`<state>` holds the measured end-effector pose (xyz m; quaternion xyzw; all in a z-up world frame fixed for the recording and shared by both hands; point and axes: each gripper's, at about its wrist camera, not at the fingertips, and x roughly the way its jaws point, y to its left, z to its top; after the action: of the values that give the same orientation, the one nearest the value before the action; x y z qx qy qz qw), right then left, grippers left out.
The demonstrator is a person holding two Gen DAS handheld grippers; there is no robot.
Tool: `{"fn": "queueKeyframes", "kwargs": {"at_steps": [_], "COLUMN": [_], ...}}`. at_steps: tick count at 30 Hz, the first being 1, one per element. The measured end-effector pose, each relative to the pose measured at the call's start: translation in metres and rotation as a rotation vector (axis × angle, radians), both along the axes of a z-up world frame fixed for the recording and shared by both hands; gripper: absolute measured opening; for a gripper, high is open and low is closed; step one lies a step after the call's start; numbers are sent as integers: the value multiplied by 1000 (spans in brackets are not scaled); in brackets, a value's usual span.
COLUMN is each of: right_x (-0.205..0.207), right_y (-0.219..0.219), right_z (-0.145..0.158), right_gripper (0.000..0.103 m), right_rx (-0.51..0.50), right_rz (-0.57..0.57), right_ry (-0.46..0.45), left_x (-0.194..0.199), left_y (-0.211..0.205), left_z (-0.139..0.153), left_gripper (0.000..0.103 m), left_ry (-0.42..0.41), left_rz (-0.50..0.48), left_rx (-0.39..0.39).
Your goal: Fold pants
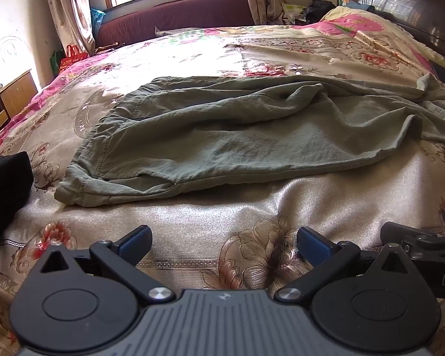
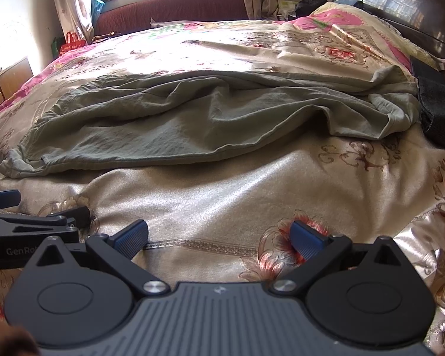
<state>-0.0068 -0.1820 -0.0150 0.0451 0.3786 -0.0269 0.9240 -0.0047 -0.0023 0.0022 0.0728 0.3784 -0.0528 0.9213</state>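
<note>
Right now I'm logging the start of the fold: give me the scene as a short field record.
garment: green pants, spread lengthwise across the bed, wrinkled
surface: floral bedspread
left gripper: open, over the bedspread, short of the pants
right gripper: open, beside the left, empty
fold state: not started

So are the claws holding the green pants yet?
No. The left gripper and right gripper are both open with nothing between their fingers. The wrinkled grey-green cotton pants lie untouched on the shiny floral bedspread.
</note>
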Motion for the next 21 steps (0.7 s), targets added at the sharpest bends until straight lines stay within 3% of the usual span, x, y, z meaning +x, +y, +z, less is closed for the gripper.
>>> {"fn": "queueKeyframes", "kwargs": {"at_steps": [21], "right_x": [1], "right_y": [1], "right_z": [-2], "right_gripper": [101], "right_rx": [3], "right_rz": [2], "right_ry": [3], "left_x": [0], "left_y": [0], "left_z": [0], "left_gripper": [103], "left_ry": [0], "left_rz": [0], "left_rx": [-1]}}
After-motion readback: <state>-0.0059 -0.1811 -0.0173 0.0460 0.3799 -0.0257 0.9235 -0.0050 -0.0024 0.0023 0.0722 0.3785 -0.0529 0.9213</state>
